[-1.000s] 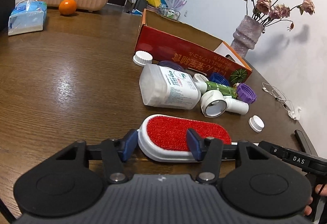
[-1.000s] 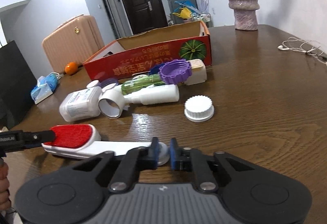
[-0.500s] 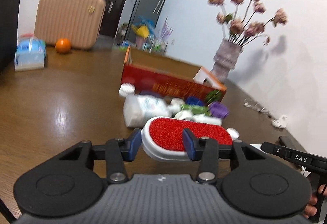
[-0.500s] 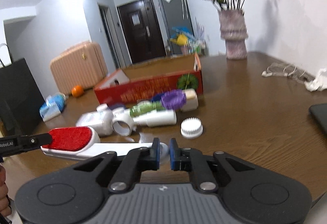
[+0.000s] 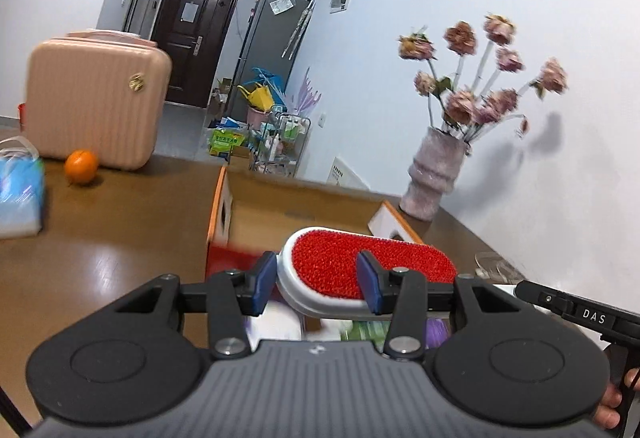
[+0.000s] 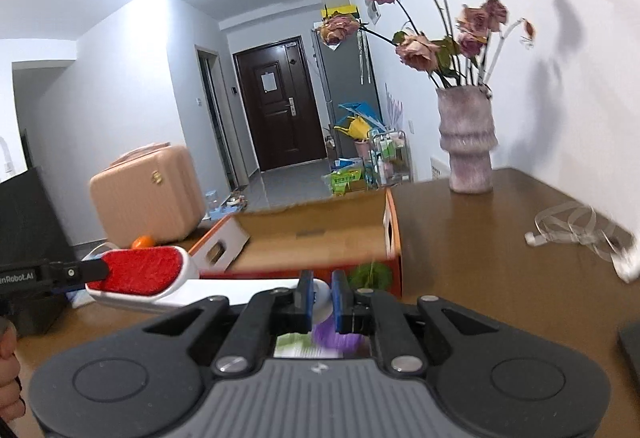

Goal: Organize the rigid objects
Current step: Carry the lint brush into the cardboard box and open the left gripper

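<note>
A white lint brush with a red pad [image 5: 360, 266] hangs above the wooden table, level and held at both ends. My left gripper [image 5: 318, 280] is shut on its head, one blue pad at each side. My right gripper [image 6: 323, 288] is shut on the round end of the white handle of the lint brush [image 6: 140, 272]. Just beyond the brush stands the open red cardboard box [image 5: 224, 210], its brown inside bare in the right wrist view [image 6: 394, 234]. Blurred bottles and a purple cap [image 6: 336, 334] lie on the table below the fingers.
A vase of dried roses [image 6: 468, 150] stands at the back right, near the wall. White earphone cable [image 6: 580, 230] lies right of the box. A pink suitcase [image 5: 92, 102], an orange [image 5: 81, 166] and a tissue pack [image 5: 16, 194] are far left.
Both grippers have risen with the brush off the table. The bottles and caps have dropped below the fingers, and the box now sits right behind the brush.
</note>
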`<state>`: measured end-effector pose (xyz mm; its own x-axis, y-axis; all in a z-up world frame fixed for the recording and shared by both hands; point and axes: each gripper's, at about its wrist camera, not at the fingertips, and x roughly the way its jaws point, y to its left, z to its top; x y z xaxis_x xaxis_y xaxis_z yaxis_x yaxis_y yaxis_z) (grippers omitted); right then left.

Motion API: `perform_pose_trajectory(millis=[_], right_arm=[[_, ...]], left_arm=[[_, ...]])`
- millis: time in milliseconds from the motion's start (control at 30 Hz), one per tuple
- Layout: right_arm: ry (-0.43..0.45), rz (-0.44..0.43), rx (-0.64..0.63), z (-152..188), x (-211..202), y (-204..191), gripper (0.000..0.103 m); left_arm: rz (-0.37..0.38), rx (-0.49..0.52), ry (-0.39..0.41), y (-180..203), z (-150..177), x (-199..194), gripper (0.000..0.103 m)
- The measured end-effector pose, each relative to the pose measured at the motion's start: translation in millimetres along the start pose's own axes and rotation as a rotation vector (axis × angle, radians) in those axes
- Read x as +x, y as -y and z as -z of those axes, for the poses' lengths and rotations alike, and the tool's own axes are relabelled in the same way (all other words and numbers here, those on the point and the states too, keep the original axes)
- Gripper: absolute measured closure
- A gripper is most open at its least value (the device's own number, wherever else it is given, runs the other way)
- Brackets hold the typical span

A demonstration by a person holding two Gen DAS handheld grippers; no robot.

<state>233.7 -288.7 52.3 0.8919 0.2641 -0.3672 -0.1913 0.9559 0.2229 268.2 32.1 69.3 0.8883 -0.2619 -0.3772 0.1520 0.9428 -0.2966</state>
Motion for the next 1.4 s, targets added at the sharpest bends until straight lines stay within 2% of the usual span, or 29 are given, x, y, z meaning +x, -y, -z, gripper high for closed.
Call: perform_pose_trajectory(millis=[167, 300, 400, 467, 500, 533, 567, 633, 733, 900, 967, 1100, 1233, 1400], right_arm=[[-0.049, 0.016, 0.023, -59.4, 102.6, 16.5, 0.093], [-0.132, 0.043, 0.049, -95.3, 204.9, 33.5, 0.093], [-0.205, 0.070, 0.047, -108.2, 273.4, 43.6, 0.093], [-0.246, 0.087, 0.025, -109.3, 306.4, 47.9, 0.102], [-0.278, 0.076, 0.008, -109.0, 326.2, 49.2, 0.100], [-0.302, 0.070, 0.009, -107.2, 339.9, 48.4, 0.100], [-0.334, 0.088, -0.001, -103.9, 354.4, 45.4, 0.099], [-0.368, 0.141, -0.086, -97.8, 379.0, 33.6, 0.098], [-0.369, 0.148, -0.145, -95.0, 388.7, 22.1, 0.090], [-0.366, 0.114, -0.154, -103.5, 366.2, 20.5, 0.089], [-0.360, 0.100, -0.147, -108.1, 345.2, 22.0, 0.082], [-0.315, 0.068, -0.125, -120.9, 287.3, 25.3, 0.059], [-0.246, 0.026, -0.134, -118.9, 218.8, 19.9, 0.033], [-0.084, 0.007, -0.162, -94.5, 121.9, 6.0, 0.018]], left_arm=[[-0.025, -0.046, -0.081, -21.9, -56.1, 110.3, 0.059], [-0.072, -0.045, -0.147, -36.6, -82.7, 195.1, 0.059], [-0.103, -0.065, -0.222, -54.6, -88.6, 248.5, 0.059], [-0.097, -0.079, -0.303, -67.4, -85.7, 281.8, 0.061], [-0.100, -0.073, -0.344, -71.3, -83.0, 297.2, 0.061], [-0.145, -0.069, -0.382, -73.9, -79.4, 310.6, 0.061], [-0.202, -0.054, -0.387, -74.0, -77.2, 319.6, 0.063], [-0.231, -0.014, -0.376, -70.1, -79.0, 324.3, 0.056], [-0.217, 0.031, -0.347, -65.5, -85.0, 312.3, 0.043], [-0.235, 0.124, -0.305, -60.5, -99.5, 273.4, 0.035], [-0.243, 0.157, -0.284, -52.8, -101.9, 250.5, 0.031], [-0.241, 0.200, -0.224, -39.5, -100.3, 191.2, 0.025], [-0.234, 0.255, -0.132, -19.2, -83.0, 120.7, 0.017], [-0.208, 0.301, 0.039, 7.4, -38.3, 25.8, 0.004]])
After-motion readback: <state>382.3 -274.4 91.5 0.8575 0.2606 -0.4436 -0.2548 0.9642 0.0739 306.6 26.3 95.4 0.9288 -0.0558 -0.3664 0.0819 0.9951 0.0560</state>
